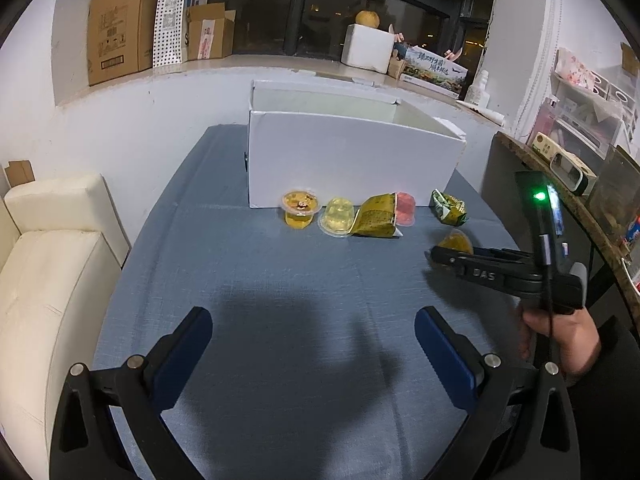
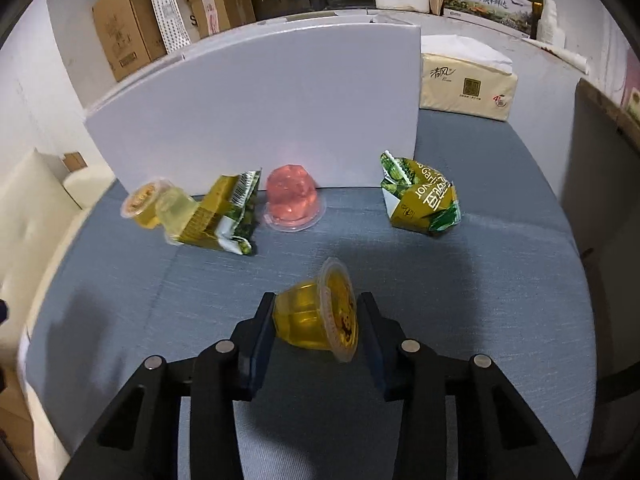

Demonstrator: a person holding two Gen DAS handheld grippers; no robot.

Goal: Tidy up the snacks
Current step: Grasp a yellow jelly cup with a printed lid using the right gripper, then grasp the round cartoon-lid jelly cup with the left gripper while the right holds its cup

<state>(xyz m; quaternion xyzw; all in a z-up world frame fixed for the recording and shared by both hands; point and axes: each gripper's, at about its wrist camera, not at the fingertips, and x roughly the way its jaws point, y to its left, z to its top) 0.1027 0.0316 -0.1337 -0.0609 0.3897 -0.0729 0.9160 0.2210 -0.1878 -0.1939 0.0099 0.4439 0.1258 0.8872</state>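
My right gripper (image 2: 316,312) is shut on a yellow jelly cup (image 2: 316,316) tipped on its side, held just above the blue cloth; the cup also shows in the left wrist view (image 1: 456,242). A white open box (image 1: 352,152) stands at the back. Before it lie a yellow jelly cup (image 1: 299,208), a pale jelly cup (image 1: 339,216), a green snack bag (image 1: 378,216), a pink jelly cup (image 2: 292,198) and another green snack bag (image 2: 420,198). My left gripper (image 1: 314,332) is open and empty over the near cloth.
A tissue pack (image 2: 466,82) lies right of the box. A cream sofa (image 1: 48,272) stands at the left, a dark cabinet (image 1: 508,184) at the right. Cardboard boxes (image 1: 120,24) sit on the window ledge.
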